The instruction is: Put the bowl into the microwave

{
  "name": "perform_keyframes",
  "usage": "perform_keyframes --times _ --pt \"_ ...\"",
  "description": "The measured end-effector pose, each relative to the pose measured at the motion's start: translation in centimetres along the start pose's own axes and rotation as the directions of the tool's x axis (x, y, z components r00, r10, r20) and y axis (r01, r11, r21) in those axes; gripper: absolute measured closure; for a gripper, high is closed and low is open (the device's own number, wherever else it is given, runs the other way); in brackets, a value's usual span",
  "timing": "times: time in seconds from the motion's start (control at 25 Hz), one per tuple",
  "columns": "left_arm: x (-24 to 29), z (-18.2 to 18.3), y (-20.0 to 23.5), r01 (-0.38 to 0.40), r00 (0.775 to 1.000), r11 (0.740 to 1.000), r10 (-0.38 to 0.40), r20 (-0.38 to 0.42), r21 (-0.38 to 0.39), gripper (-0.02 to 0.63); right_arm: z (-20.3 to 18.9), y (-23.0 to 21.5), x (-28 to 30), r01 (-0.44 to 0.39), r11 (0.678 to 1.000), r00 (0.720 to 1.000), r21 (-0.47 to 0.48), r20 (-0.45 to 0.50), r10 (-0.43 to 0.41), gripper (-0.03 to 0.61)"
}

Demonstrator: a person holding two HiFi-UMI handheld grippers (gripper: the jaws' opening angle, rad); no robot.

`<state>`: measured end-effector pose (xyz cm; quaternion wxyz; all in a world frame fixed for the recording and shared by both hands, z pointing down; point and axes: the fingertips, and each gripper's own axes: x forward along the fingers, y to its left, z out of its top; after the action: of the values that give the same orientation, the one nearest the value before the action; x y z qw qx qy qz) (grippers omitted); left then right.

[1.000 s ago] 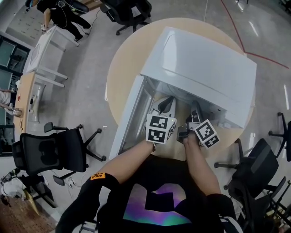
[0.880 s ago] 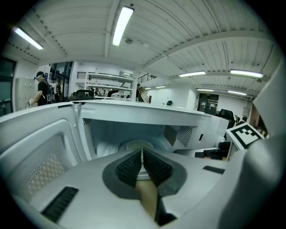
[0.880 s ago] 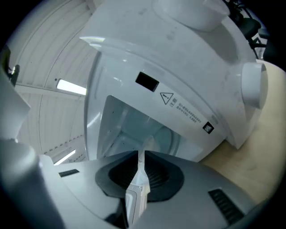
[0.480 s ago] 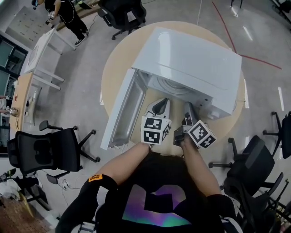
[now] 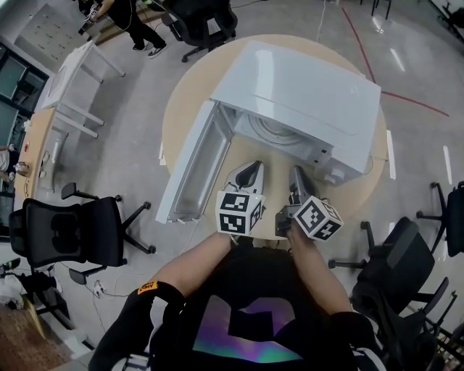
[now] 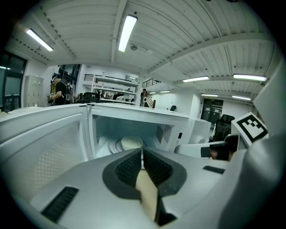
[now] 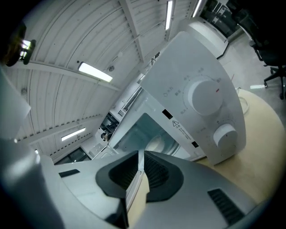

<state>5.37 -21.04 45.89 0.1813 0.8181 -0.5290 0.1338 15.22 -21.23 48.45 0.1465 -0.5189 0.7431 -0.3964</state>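
Observation:
The white microwave (image 5: 304, 94) stands on a round wooden table (image 5: 188, 94) with its door (image 5: 190, 172) swung open to the left. A pale bowl (image 6: 131, 143) sits inside on the turntable, seen in the left gripper view; the right gripper view shows the bowl (image 7: 154, 144) only partly. My left gripper (image 5: 245, 174) is shut and empty, in front of the cavity. My right gripper (image 5: 298, 179) is also shut and empty, below the microwave's control panel (image 7: 201, 107).
Black office chairs (image 5: 72, 235) stand to the left and right of the table. A white side table (image 5: 72, 72) is at the upper left, with a person (image 5: 127, 14) beyond it. The open door juts out over the table's left edge.
Both grippers have drawn back from the microwave cavity toward the person. The view has shifted so the whole microwave and open door show.

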Motion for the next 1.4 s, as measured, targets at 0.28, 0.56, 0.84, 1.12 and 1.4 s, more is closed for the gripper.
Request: perform_keyframes --times 0.28,0.56,0.84,1.12,1.4 --pt "-1.7 -0.2 -1.5 0.014 1.000 1.000 -0.015 0.023 0.013 0.568 -0.3 1.6 -1.7 -0.025 0.990 0.999 -0.136 -0.030 0.021 0.528" --pt "-4.0 -0.6 -3.0 0.018 0.999 1.000 -0.018 0.032 0.011 0.568 -1.1 3.0 -4.0 -0.053 0.973 0.997 -0.226 -0.063 0.040 0.528" --pt "-6.0 -1.0 -3.2 0.004 0.999 1.000 -0.004 0.039 0.011 0.568 -0.8 4.1 -6.3 -0.072 0.943 0.997 -0.326 -0.063 0.055 0.528" --pt "-9.0 -1.6 -4.0 0.011 0.999 1.000 -0.012 0.048 0.026 0.568 -1.9 5.5 -8.8 -0.102 0.910 0.993 -0.401 -0.090 0.071 0.528" --pt "-13.4 -3.0 -5.2 0.019 0.998 0.999 -0.021 0.062 0.042 0.568 -3.9 6.0 -11.8 -0.085 0.905 0.994 -0.418 -0.103 0.047 0.528"
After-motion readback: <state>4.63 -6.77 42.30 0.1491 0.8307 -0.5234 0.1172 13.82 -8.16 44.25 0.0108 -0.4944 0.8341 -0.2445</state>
